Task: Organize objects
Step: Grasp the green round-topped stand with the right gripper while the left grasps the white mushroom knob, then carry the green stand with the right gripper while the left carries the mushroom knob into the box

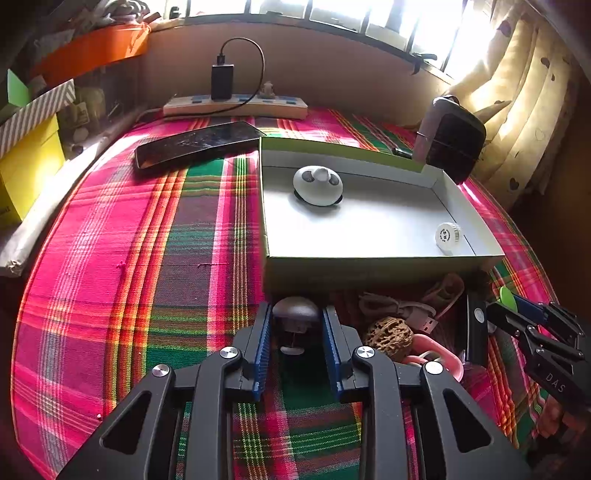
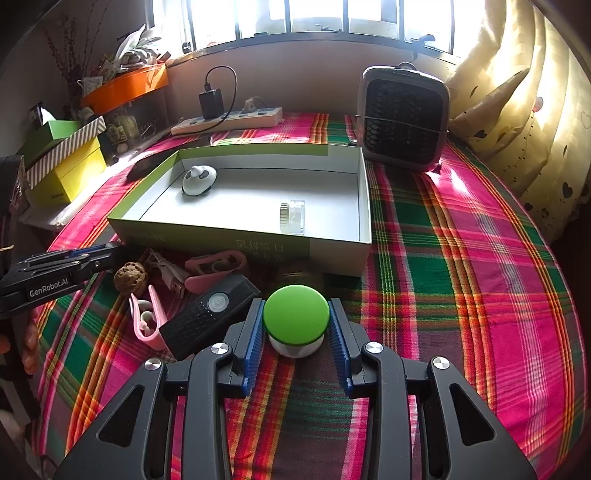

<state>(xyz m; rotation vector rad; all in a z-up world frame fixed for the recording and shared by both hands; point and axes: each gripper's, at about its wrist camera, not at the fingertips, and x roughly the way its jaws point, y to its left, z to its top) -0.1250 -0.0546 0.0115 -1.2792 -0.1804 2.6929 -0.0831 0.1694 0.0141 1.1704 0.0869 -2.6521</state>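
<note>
Box (image 2: 258, 240) behind clutter; fan (image 2: 402, 118) behind box; phone (image 1: 195, 144) left.

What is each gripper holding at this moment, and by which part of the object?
The left gripper grips a small grey dome-topped object by the sides of its dome. The right gripper grips a green-capped white object by the rim of its cap.

Hard daylight came through the barred window (image 2: 317, 16) at the far side, where the panes were blown out to plain white in both views. Glare washed over the cream patterned curtain (image 2: 524, 122) and left bright patches on the pink and green plaid cloth (image 2: 461, 229) near its far right corner. The shallow white-lined cardboard box (image 1: 373, 266) threw a dark shadow along its near wall. Both pictures stayed sharp in the middle, bowed strongly outward, and darkened to black in the corners
</note>
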